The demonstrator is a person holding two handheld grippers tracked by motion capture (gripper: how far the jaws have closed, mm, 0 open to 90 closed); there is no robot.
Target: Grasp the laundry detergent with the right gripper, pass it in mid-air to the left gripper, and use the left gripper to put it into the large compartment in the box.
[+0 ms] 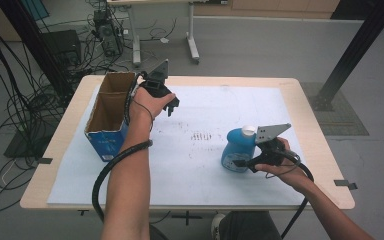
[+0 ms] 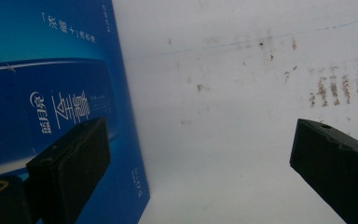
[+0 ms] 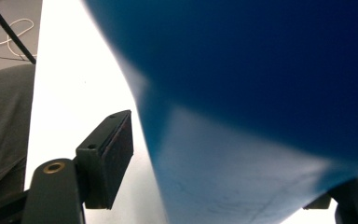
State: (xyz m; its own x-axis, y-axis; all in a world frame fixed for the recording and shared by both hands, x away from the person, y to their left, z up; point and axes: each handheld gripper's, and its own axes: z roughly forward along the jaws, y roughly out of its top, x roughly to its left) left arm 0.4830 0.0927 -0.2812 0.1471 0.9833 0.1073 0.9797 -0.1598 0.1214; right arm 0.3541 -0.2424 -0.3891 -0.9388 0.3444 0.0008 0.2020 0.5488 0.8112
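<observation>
Right up against the right gripper's camera is the blue bottle (image 3: 261, 93), so close it's mostly a blur, with one black jaw standing a little off its side and the other tucked behind it at the lower corner. From the high view the right gripper (image 1: 241, 162) has its jaws around the lower part of the bottle (image 1: 238, 149), which stands upright on the white mat (image 1: 205, 165) with its white cap on; whether the jaws are actually pinching it yet is hard to call, since there's a visible gap on one side. Over on the other side, the left gripper (image 1: 172, 106) hangs with jaws wide apart just beside the open cardboard box (image 1: 111, 112), gripping nothing. The box looks empty as far as its inside shows. So, judging by this, the job of getting the bottle into the box has barely started: bottle reached, maybe grabbed, but not lifted, and well apart from the box. Lift, carry and drop-in are all left.
</observation>
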